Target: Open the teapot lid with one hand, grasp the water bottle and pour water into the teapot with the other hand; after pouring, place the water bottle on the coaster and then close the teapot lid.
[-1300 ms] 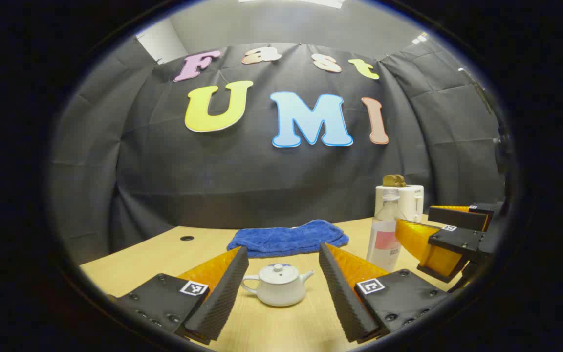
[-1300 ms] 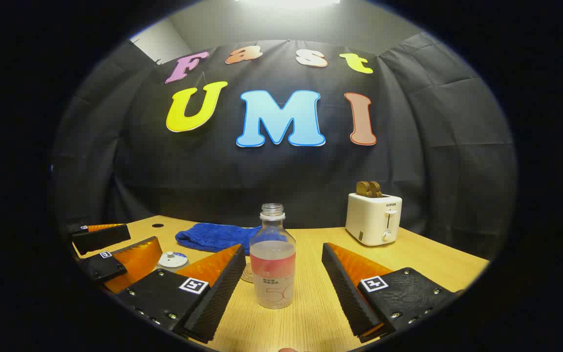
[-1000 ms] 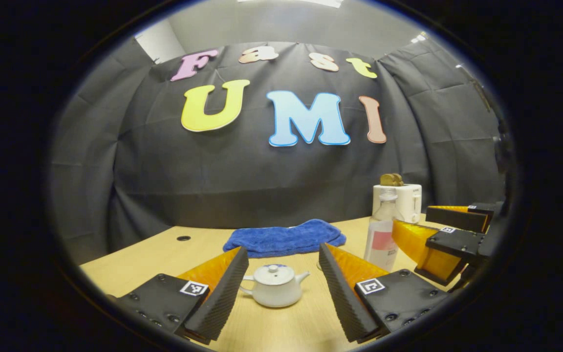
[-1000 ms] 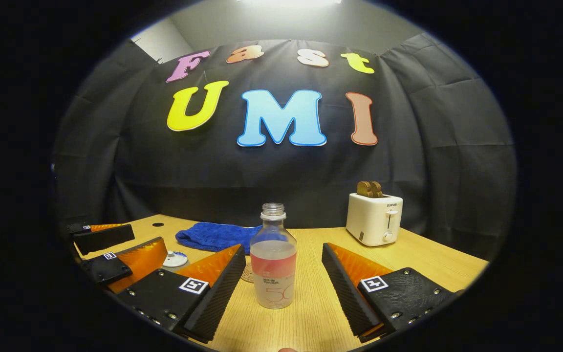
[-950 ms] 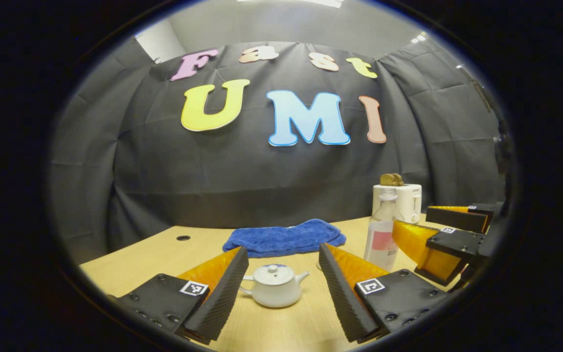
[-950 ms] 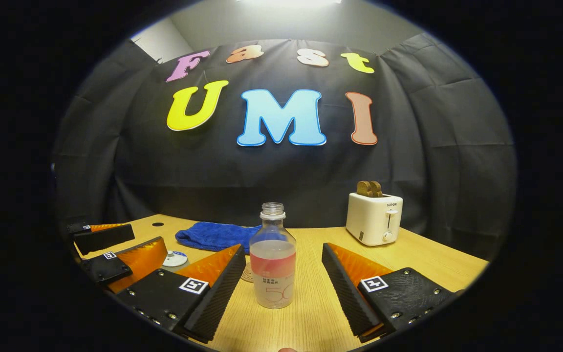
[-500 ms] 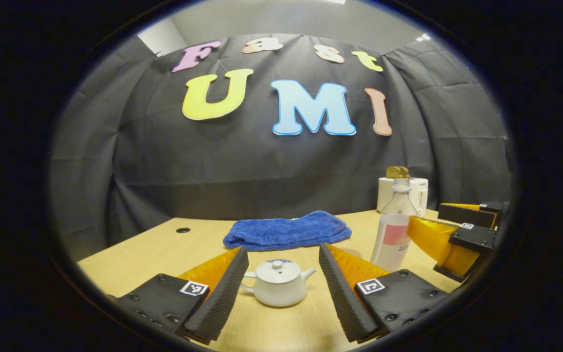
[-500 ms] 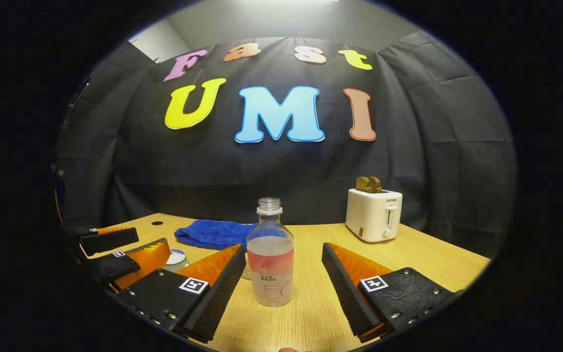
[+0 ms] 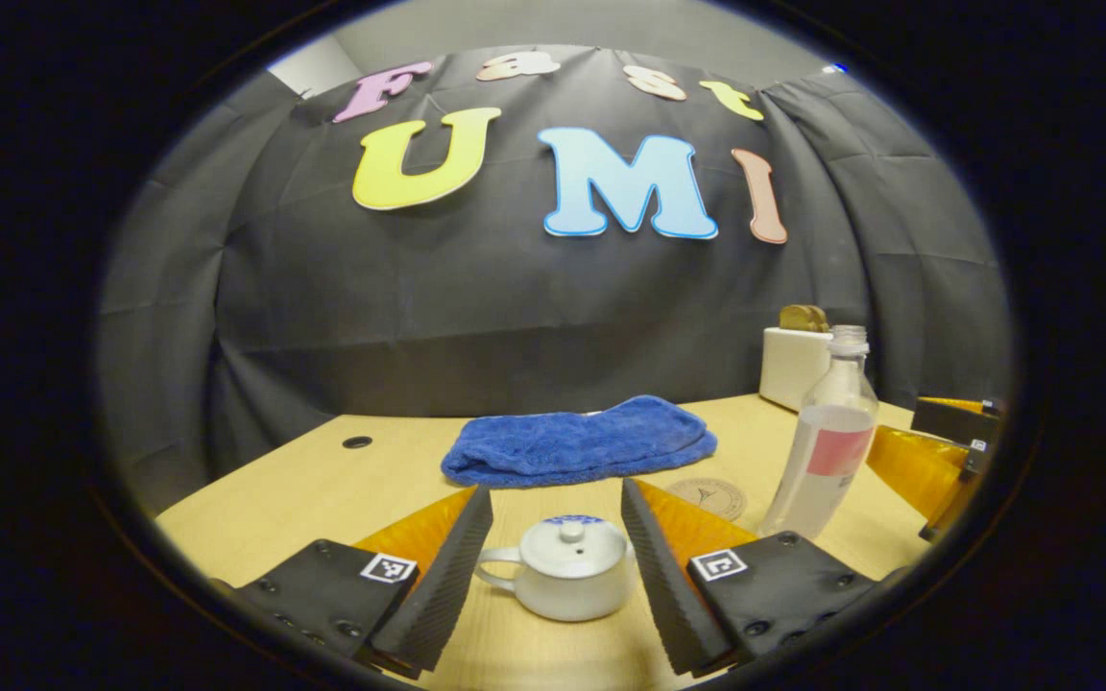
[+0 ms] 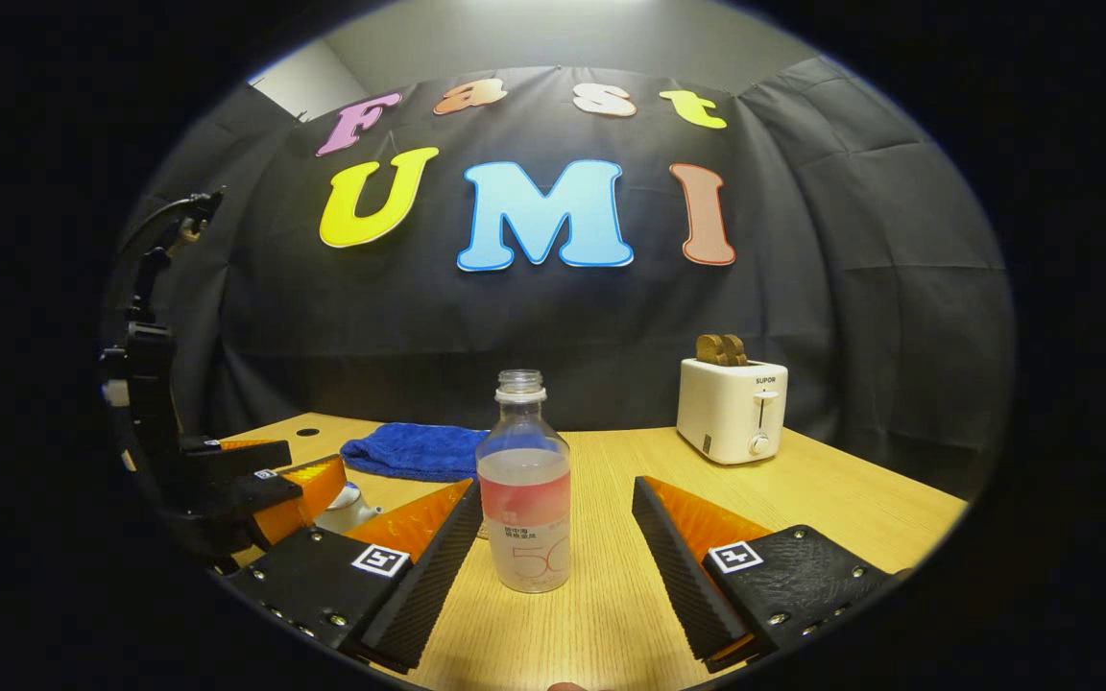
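In the left gripper view, we see the left tongs [image 9: 556, 566] spread wide, with the small white ceramic teapot [image 9: 563, 581] standing on the light wooden bench [image 9: 323, 489] between their fingers, touching neither; its lid [image 9: 567, 545] sits on. Beyond lies a folded blue terry towel [image 9: 580, 440]. A round tan coaster [image 9: 709, 497] lies flat near the clear plastic water bottle with a pink label [image 9: 822, 451], which stands upright and uncapped. The right tongs [image 9: 942, 451] show at the edge, just beside the bottle.

In the right gripper view, we see the right tongs [image 10: 553, 537] spread, the water bottle [image 10: 524, 489] upright between their fingers and not pinched. A white toaster holding brown bread [image 10: 732, 408] stands farther back. The left tongs [image 10: 265, 480] show at the left, the teapot [image 10: 349, 509] partly hidden behind them.
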